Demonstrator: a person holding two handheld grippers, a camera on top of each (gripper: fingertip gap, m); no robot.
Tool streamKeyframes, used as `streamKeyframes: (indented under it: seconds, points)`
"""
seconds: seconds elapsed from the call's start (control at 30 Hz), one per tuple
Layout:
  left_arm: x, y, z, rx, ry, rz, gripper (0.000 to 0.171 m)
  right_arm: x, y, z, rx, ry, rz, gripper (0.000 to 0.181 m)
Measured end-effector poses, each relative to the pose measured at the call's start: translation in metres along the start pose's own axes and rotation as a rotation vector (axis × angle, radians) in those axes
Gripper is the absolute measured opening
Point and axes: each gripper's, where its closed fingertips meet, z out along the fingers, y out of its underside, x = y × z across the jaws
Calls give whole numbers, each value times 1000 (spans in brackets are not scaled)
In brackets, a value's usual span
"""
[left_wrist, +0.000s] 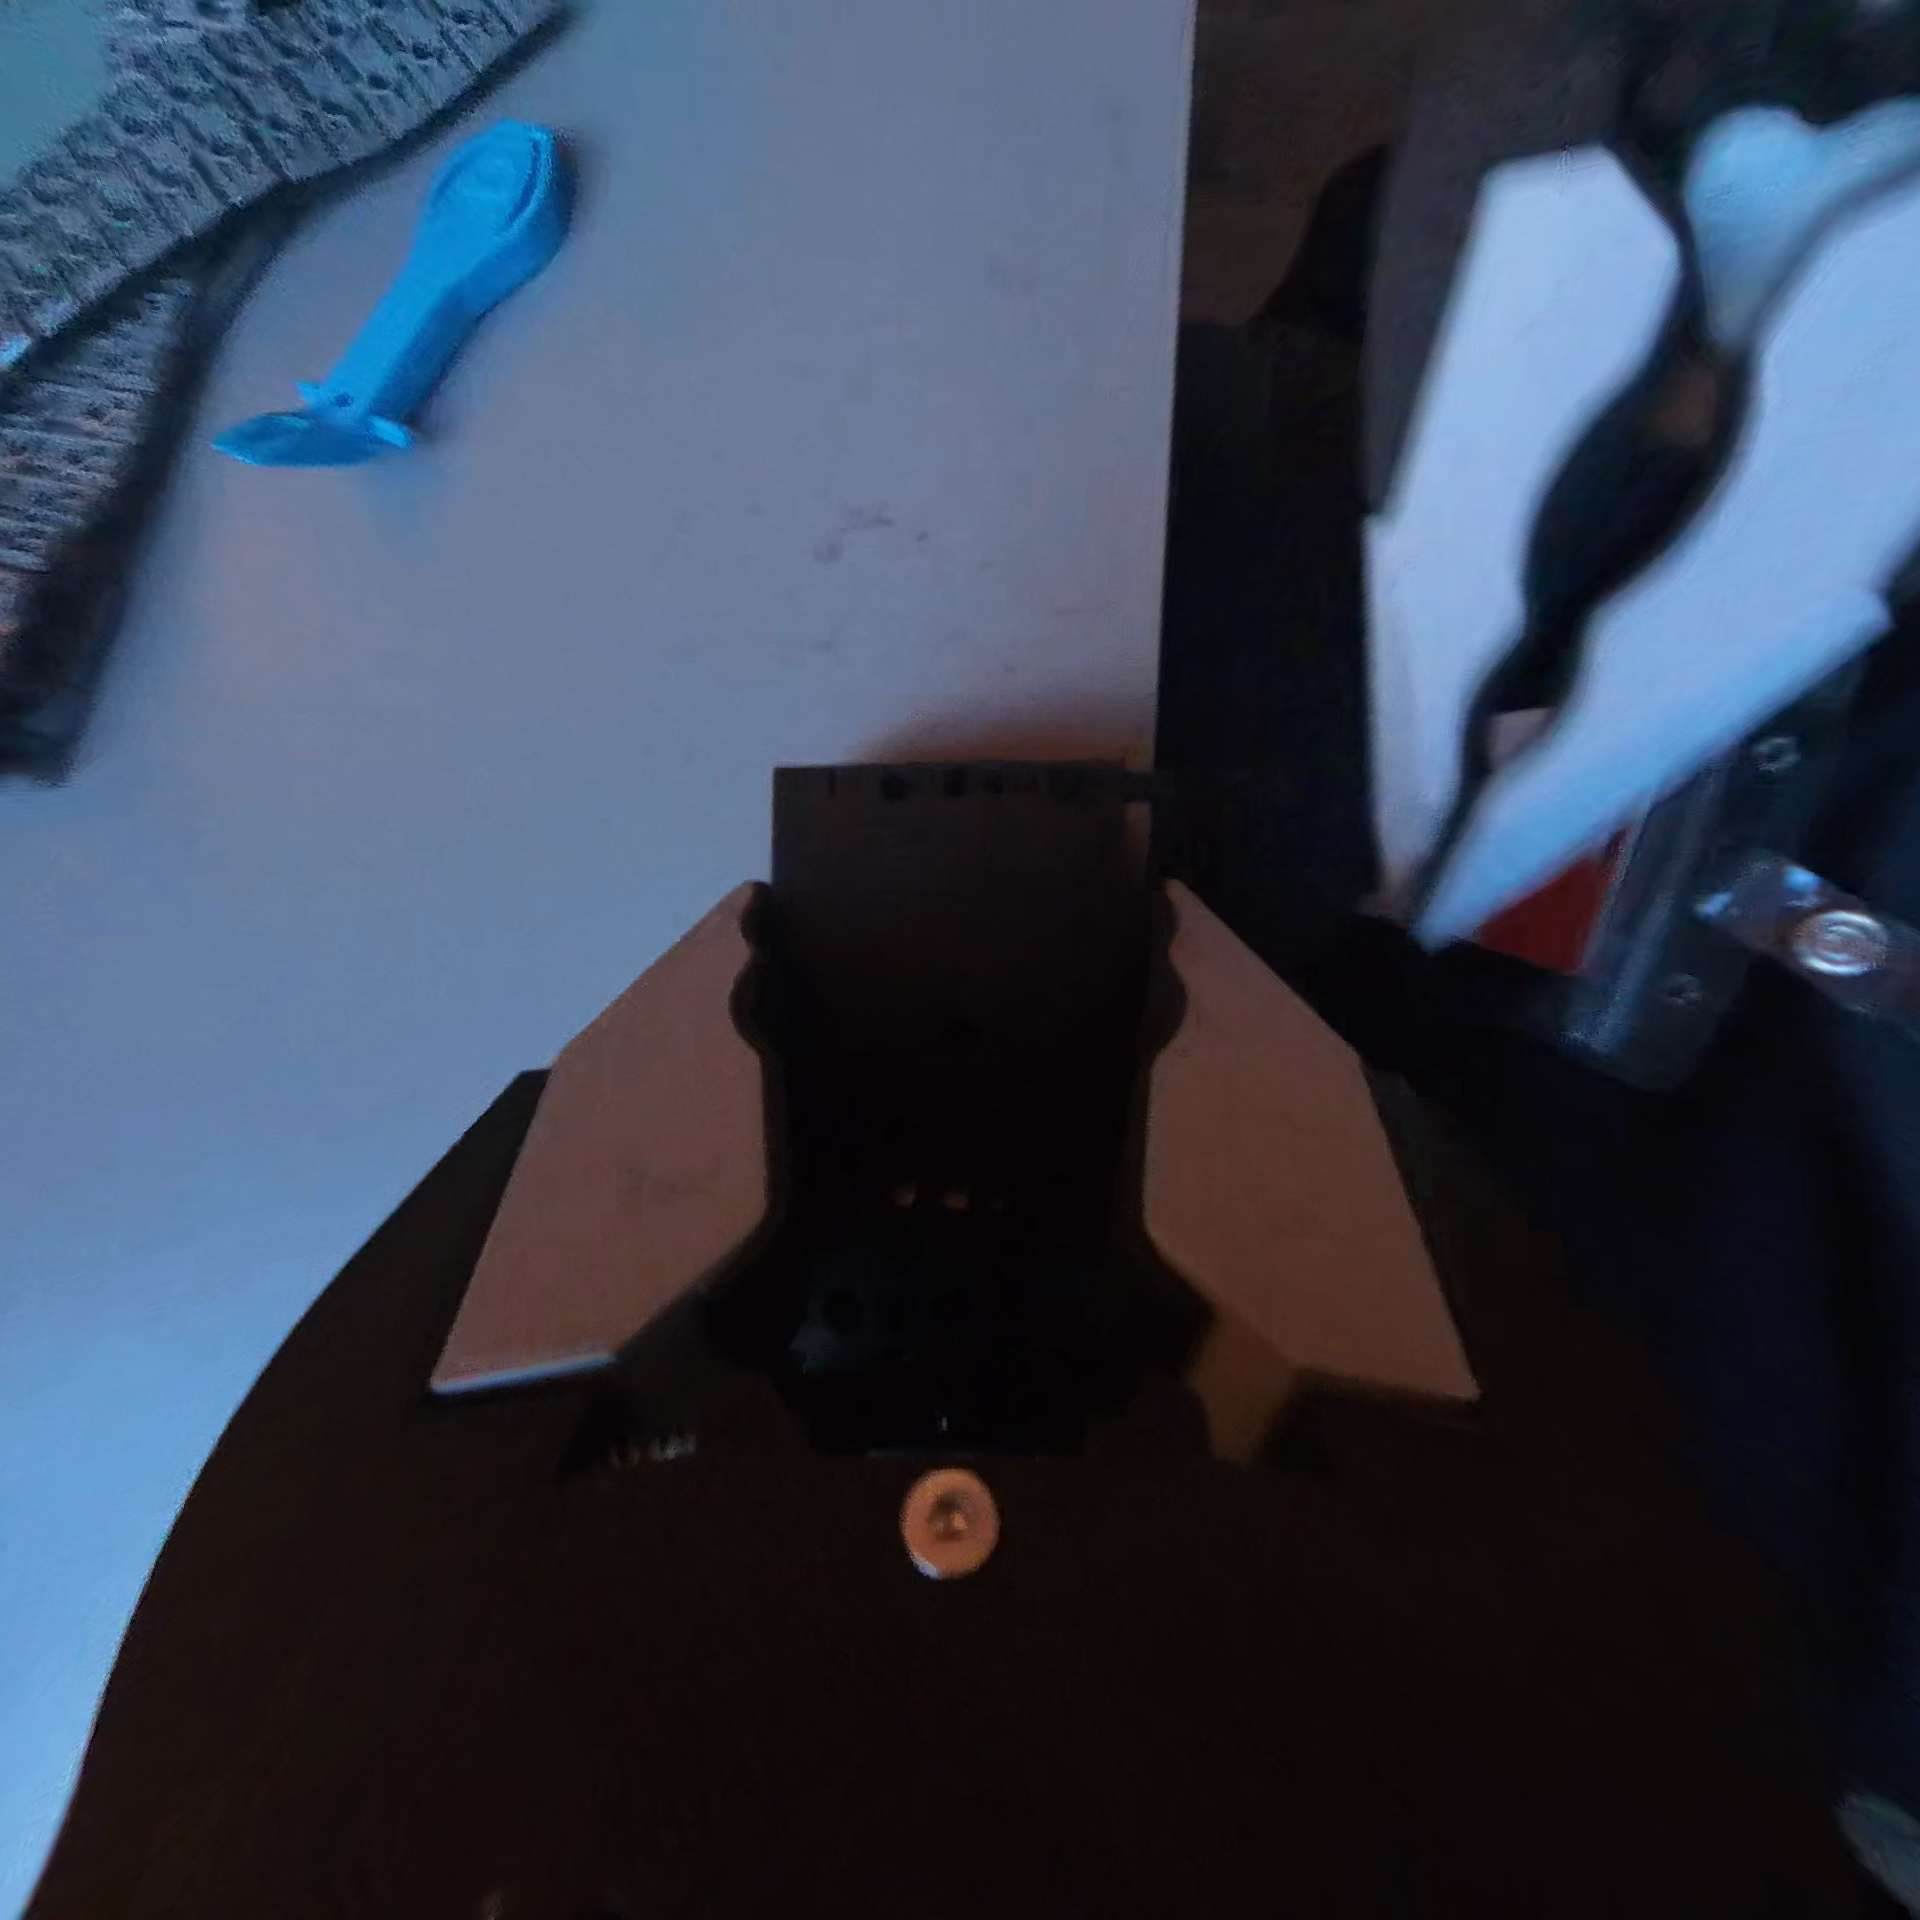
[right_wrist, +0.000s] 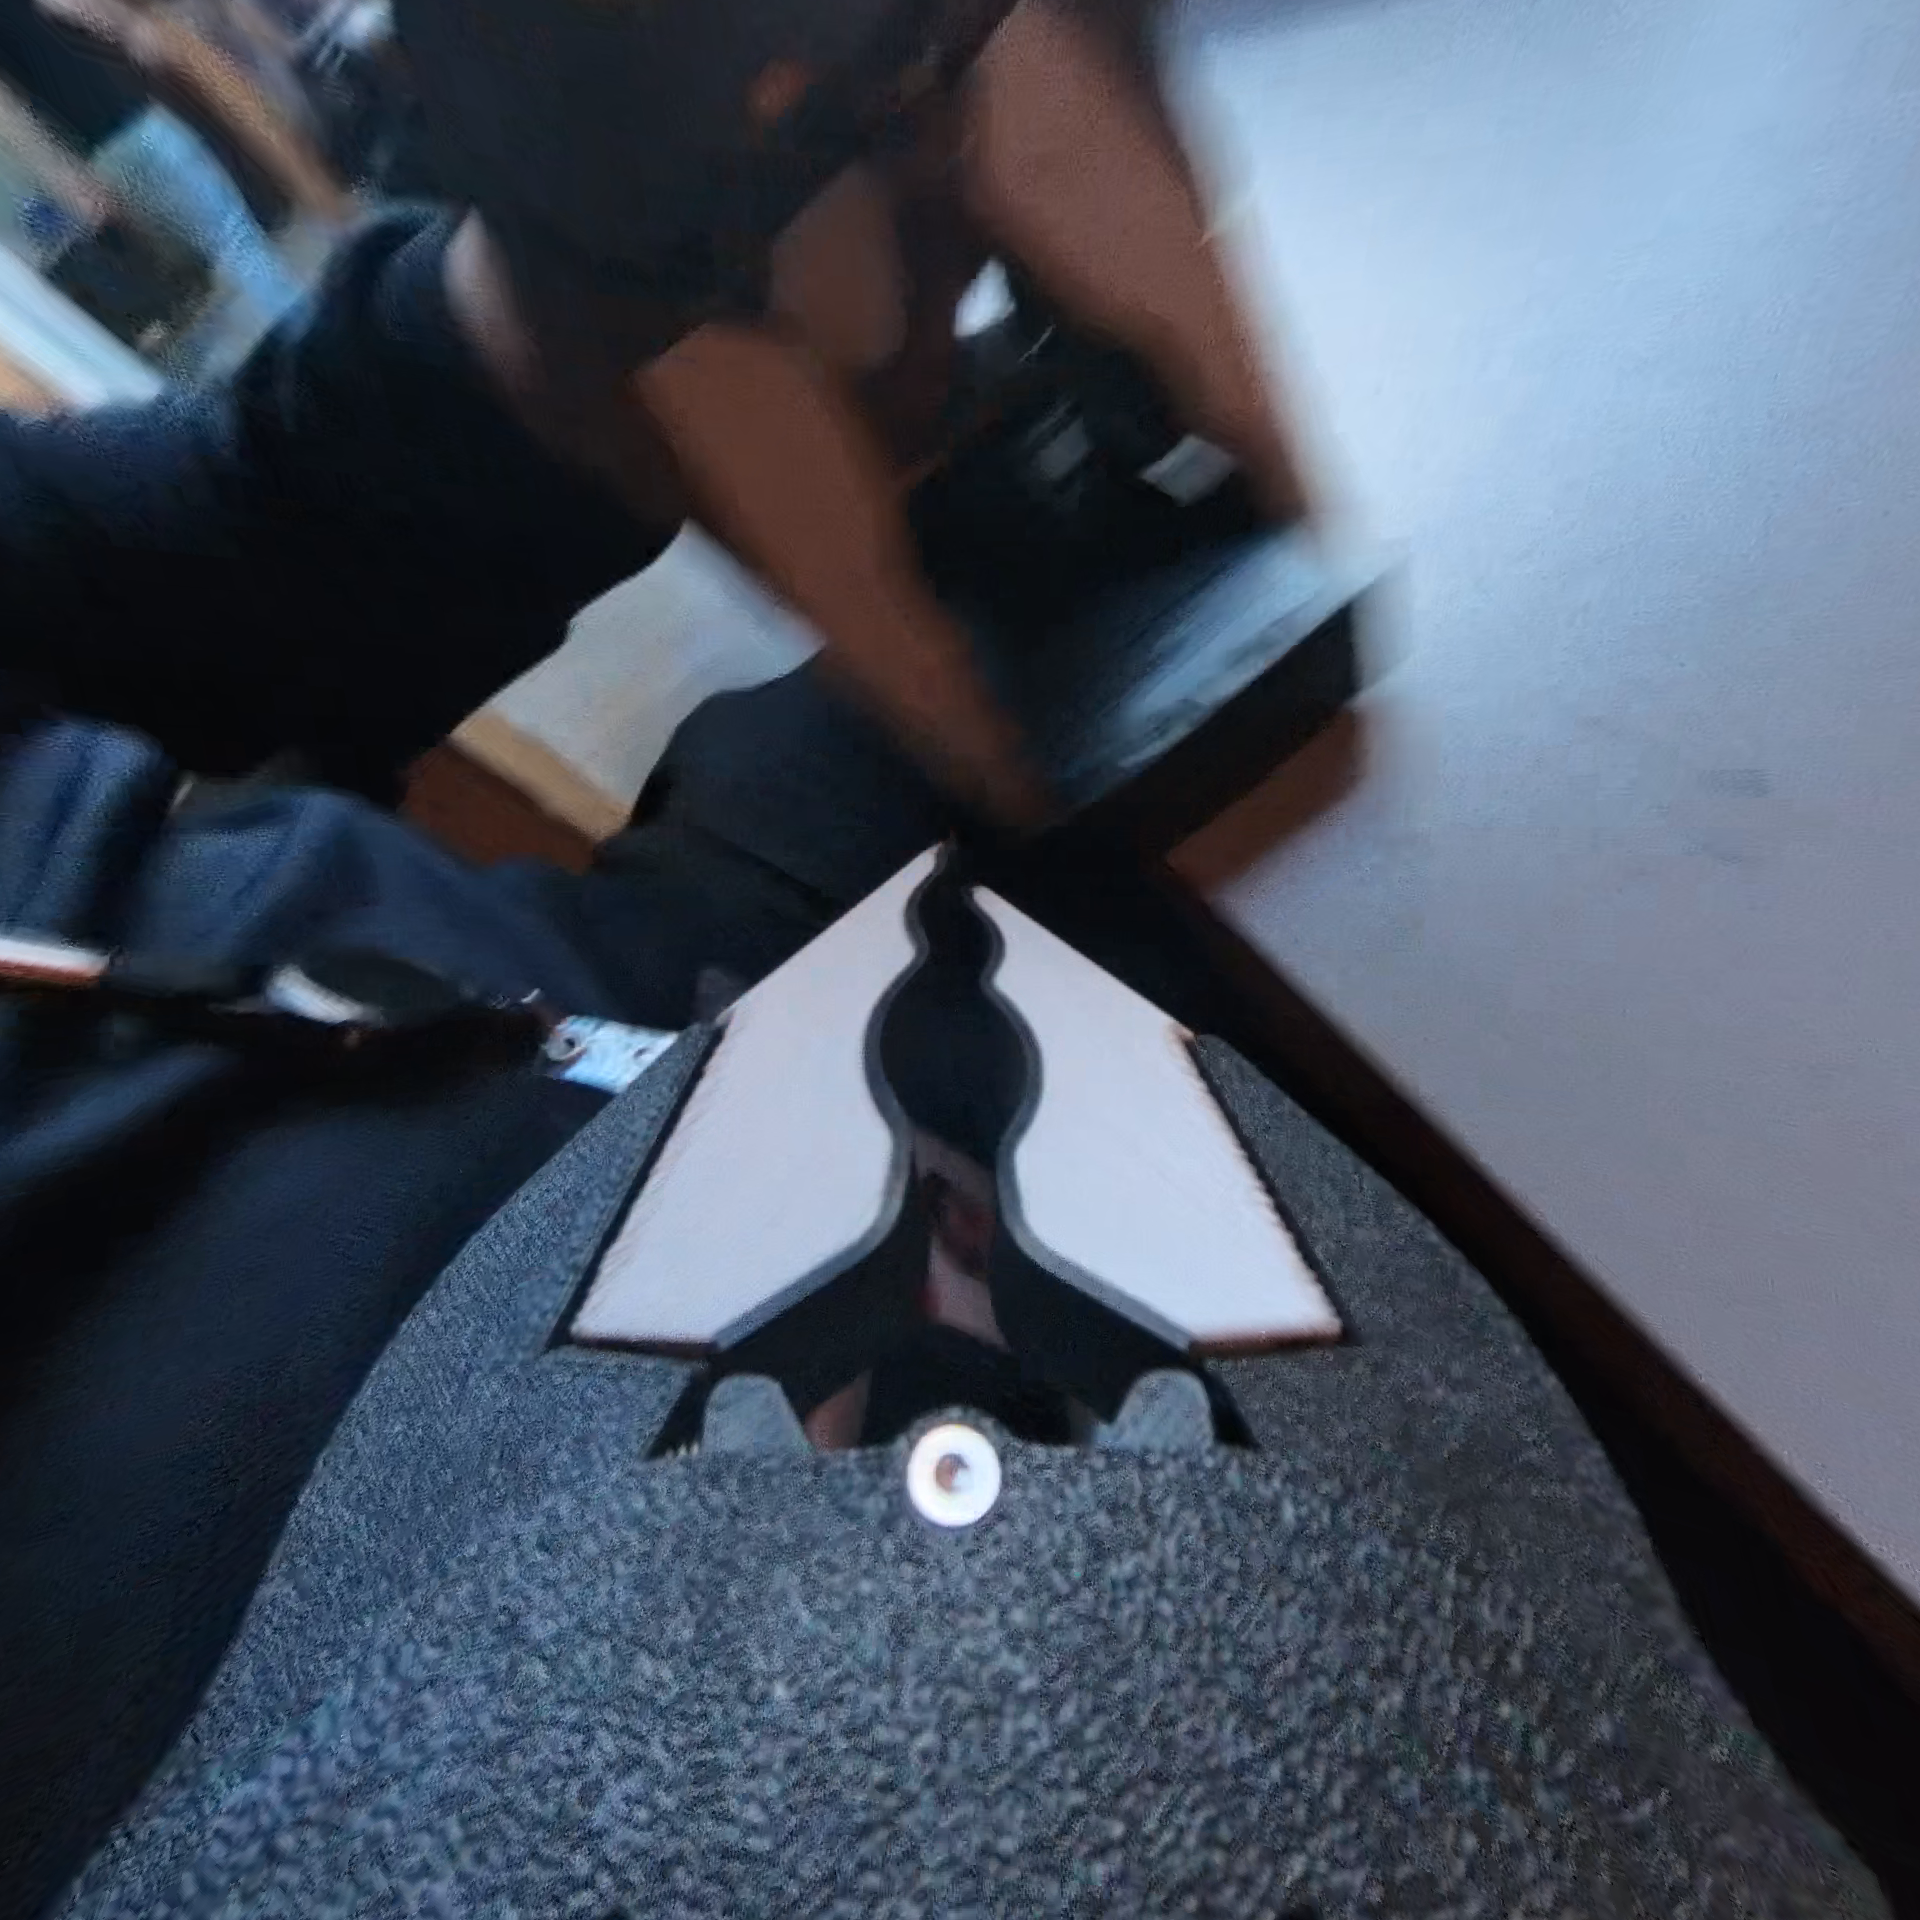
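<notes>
The black rectangular block (left_wrist: 951, 821) sits clamped between the fingers of the left gripper (left_wrist: 961, 914). It stands upright and centred, and its top end pokes out past the fingertips. It hangs over the near corner of the white table (left_wrist: 727, 468), just beside the table's right edge. As a judgement, the hold looks square: both pale fingers (left_wrist: 644, 1122) press on the block's sides evenly, so keeping that pressure level and the wrist steady would keep the block from twisting.

The right gripper (right_wrist: 948, 868) is closed with its tips meeting. Only the wavy slot between its fingers is left, and nothing shows in it. It hovers off the table's dark wooden edge (right_wrist: 1455, 1195).

On the table, well apart from the block, lie a blue plastic piece (left_wrist: 416, 301) and a grey patterned strip (left_wrist: 156, 177).

The block's lower end is lost in shadow inside the gripper body. Its surface detail is too dark to read. The right wrist view is smeared: a person's arm (right_wrist: 831, 540) and a dark boxy shape (right_wrist: 1226, 644) beyond it cannot be made out clearly.
</notes>
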Motion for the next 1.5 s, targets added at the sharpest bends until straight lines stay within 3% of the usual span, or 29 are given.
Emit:
streamKeyframes:
  seconds: [0.03,0.1,0.23,0.4,0.6,0.9,1.17,1.27,1.37,1.5]
  points:
    - [1,0,0,12,62,-52,67,-13,13,9,-52,-27,-18,0]
    - [-7,3,-3,11,44,-45,66,-16,32,20,-108,39,-102,0]
    - [-7,9,-8,10,62,-48,66,17,2,-5,22,130,-53,0]
    - [-10,10,-8,9,57,-59,66,34,5,-14,-1,158,2,0]
    - [2,7,-6,15,60,-4,66,25,-15,-9,121,30,172,0]
    - [14,-1,-3,20,17,109,66,19,-20,-4,216,-145,450,11]
    - [10,-10,-1,17,-184,213,66,23,-20,-6,307,-196,642,0]
    - [18,-6,3,-10,-117,183,67,19,-15,-6,296,-133,541,0]
    - [27,-1,4,-18,-1,145,67,12,-9,-5,195,-20,274,0]
    - [24,-5,5,-4,-17,165,67,17,-4,-7,64,169,-51,0]
